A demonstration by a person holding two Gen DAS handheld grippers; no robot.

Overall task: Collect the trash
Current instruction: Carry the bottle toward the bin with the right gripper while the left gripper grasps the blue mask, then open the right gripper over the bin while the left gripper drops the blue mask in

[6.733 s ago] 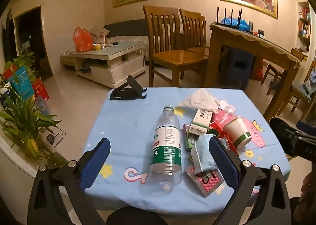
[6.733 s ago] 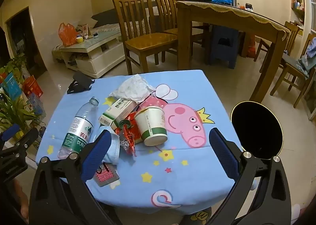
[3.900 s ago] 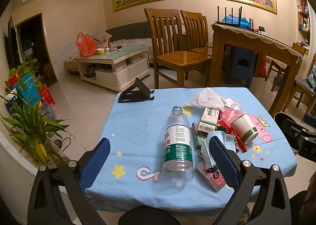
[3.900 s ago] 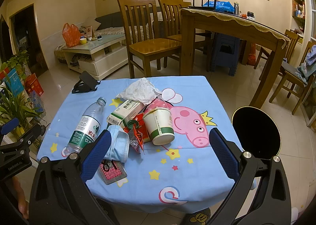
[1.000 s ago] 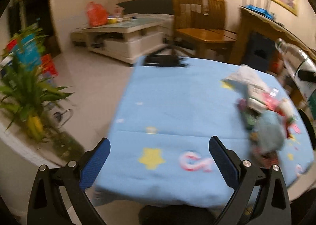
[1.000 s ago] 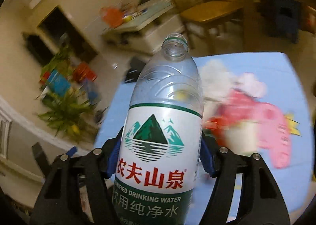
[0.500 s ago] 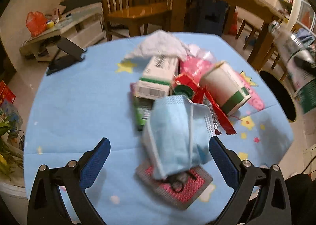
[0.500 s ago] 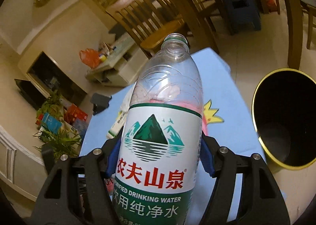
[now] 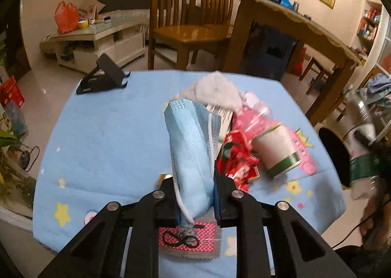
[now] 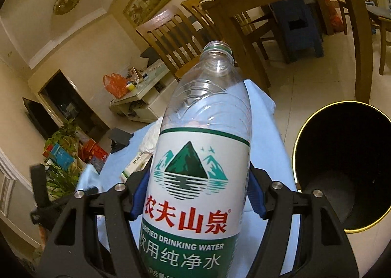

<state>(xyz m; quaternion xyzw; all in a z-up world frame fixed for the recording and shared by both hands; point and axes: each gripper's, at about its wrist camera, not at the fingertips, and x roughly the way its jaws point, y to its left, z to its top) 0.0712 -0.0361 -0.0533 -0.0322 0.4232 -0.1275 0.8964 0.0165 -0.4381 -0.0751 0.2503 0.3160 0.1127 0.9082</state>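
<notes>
A: Biggest thing first?

B: The table under a light-blue cartoon cloth [image 9: 110, 136]. Just beside it on the floor stands a round black bin with a gold rim [image 10: 342, 170].

A: And the tools?

B: The right gripper [image 10: 195, 195] is clamped on a clear, capless plastic water bottle with a green-and-white label [image 10: 200, 156], held above the table's bin-side edge. The left gripper [image 9: 195, 195] pinches a crumpled pale-blue face mask [image 9: 190, 146] over the table.

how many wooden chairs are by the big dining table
3 at least: two side by side left of the dining table, the nearer chair and farther chair, one partly visible chair beyond it. Others may be hidden.
</notes>
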